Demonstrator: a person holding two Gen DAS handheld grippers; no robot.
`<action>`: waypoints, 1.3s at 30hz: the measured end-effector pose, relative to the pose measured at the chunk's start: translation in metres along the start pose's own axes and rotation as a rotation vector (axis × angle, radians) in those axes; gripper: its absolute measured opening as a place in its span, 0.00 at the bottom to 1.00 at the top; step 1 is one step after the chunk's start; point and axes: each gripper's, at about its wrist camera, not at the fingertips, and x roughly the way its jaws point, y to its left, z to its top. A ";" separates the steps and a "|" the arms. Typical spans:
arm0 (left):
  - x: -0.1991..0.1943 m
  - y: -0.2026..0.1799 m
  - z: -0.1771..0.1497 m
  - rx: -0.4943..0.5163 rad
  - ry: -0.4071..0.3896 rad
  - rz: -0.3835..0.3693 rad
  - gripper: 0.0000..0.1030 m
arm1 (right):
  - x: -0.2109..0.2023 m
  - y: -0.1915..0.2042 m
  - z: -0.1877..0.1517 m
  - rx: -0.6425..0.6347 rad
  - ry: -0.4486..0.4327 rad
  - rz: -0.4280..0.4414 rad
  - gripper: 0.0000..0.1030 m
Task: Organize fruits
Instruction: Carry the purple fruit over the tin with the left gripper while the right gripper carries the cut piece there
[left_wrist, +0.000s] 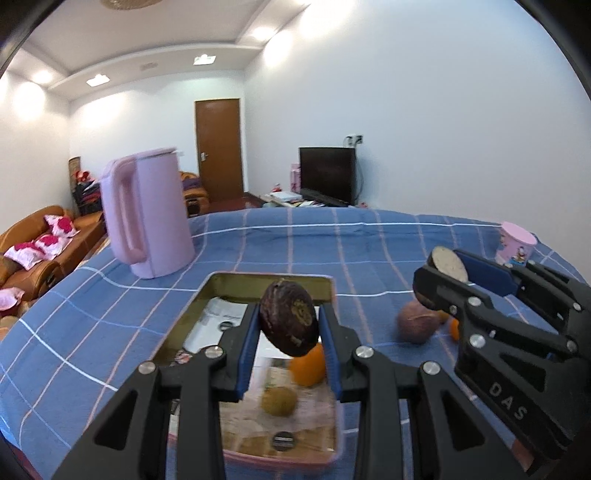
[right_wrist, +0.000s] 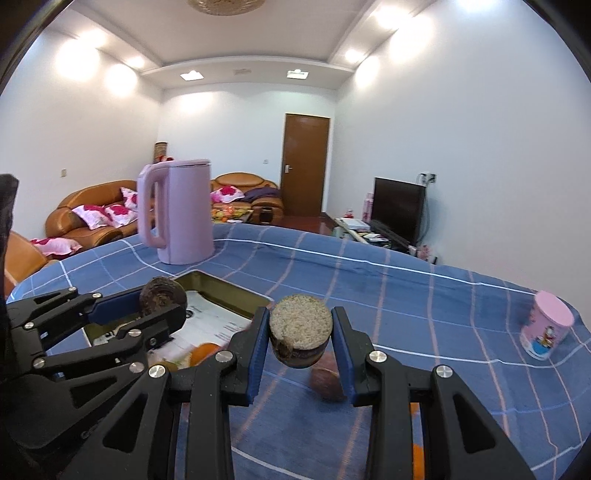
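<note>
My left gripper (left_wrist: 290, 314) is shut on a dark purple, wrinkled fruit (left_wrist: 288, 325) and holds it above a gold-lined tray (left_wrist: 266, 277) with a pink rim. In the tray lie an orange (left_wrist: 308, 365) and a brownish-green fruit (left_wrist: 279, 400) on printed paper. My right gripper (right_wrist: 301, 317) is shut on a half fruit (right_wrist: 301, 326) whose pale cut face points up. It hovers over the blue checked cloth to the right of the tray (right_wrist: 229, 291). Under it a reddish round fruit (right_wrist: 327, 380) rests on the cloth. The left gripper (right_wrist: 159, 306) shows at the left of the right wrist view.
A tall pink kettle (left_wrist: 147, 218) stands on the cloth behind the tray's far left corner. At the far right edge of the table is a pink cup (right_wrist: 546, 328). Orange pieces (left_wrist: 454, 328) lie by the reddish fruit (left_wrist: 415, 323). Sofas, a door and a television stand beyond the table.
</note>
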 end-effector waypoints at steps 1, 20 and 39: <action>0.002 0.003 0.000 -0.005 0.005 0.007 0.33 | 0.004 0.004 0.001 -0.006 0.003 0.008 0.35; 0.037 0.044 -0.006 -0.050 0.104 0.064 0.33 | 0.062 0.042 0.008 -0.020 0.100 0.115 0.35; 0.053 0.048 -0.006 -0.040 0.179 0.042 0.33 | 0.080 0.042 0.007 -0.011 0.156 0.132 0.35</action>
